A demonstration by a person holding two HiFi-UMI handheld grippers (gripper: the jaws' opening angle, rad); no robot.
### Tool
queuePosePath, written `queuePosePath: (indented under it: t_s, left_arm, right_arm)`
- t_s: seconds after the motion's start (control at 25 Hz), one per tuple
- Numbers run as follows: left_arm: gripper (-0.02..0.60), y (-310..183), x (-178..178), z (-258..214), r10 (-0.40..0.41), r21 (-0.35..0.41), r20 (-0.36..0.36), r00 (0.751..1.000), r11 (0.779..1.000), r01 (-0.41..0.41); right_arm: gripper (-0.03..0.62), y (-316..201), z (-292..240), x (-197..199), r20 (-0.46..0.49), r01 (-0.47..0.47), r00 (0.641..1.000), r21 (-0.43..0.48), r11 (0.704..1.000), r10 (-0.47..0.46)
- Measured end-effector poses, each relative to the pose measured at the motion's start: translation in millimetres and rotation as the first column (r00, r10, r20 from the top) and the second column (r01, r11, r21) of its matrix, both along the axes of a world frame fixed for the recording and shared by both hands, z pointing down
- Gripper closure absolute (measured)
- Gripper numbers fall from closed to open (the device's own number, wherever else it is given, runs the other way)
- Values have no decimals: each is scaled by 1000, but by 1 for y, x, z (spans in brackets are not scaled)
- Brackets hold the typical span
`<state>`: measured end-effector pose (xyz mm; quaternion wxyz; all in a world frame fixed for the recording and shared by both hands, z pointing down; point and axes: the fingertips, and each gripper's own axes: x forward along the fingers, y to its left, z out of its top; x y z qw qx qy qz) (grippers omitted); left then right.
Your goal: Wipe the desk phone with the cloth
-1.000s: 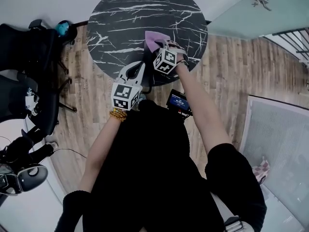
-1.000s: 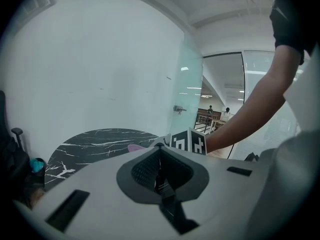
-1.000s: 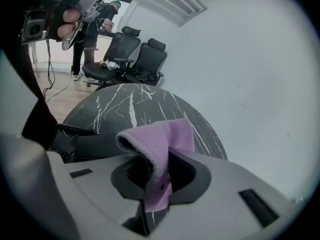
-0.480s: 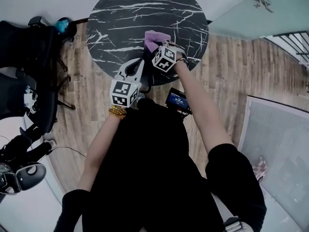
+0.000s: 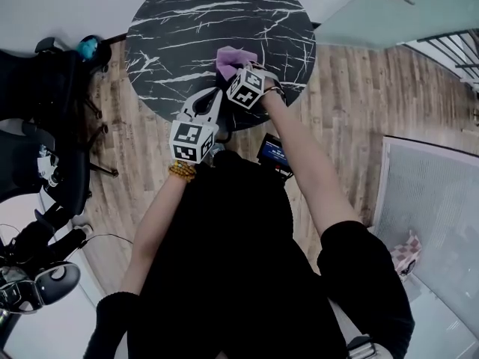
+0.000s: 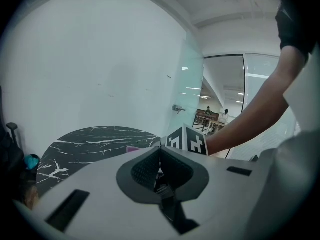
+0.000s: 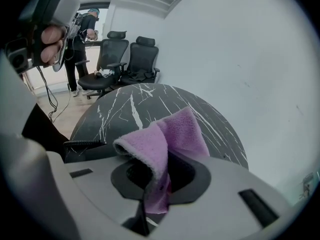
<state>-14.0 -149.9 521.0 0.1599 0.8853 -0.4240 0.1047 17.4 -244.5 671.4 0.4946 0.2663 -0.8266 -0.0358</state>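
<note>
Overhead, the right gripper reaches over the near edge of a round black marble surface, and its jaws are clamped on a purple cloth. In the right gripper view the cloth is pinched low between the jaws of the right gripper. Its free part folds up and forward in two soft lobes above the marble surface.

The left gripper is held just beside the right one, nearer the person's body, with its tips at the rim of the surface. In the left gripper view the jaws of the left gripper are closed together with nothing between them. The right gripper's marker cube sits just beyond them, in front of the person's forearm.

A coiled black cord lies at the near edge of the surface, to the left of the cloth. The desk phone itself cannot be made out in any view. A small device with a blue screen shows just under the right forearm, against the person's black shirt.

Black office chairs stand past the far side of the surface, with a person standing beside them. More dark chairs stand on the wood floor at the left of the head view. A glass partition rises behind the surface in the left gripper view.
</note>
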Motion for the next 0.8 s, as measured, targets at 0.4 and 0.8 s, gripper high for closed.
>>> queuePosePath:
  t_s: [0.4, 0.8]
  left_arm:
    - [568, 3, -3, 2, 14, -18, 2, 1000, 1000, -14]
    - [568, 15, -21, 0, -10, -26, 12, 1000, 1000, 10]
  right_arm:
    - [534, 20, 9, -1, -8, -13, 1000, -39, 999, 13]
    - [536, 36, 16, -1, -18, -40, 999, -71, 997, 38]
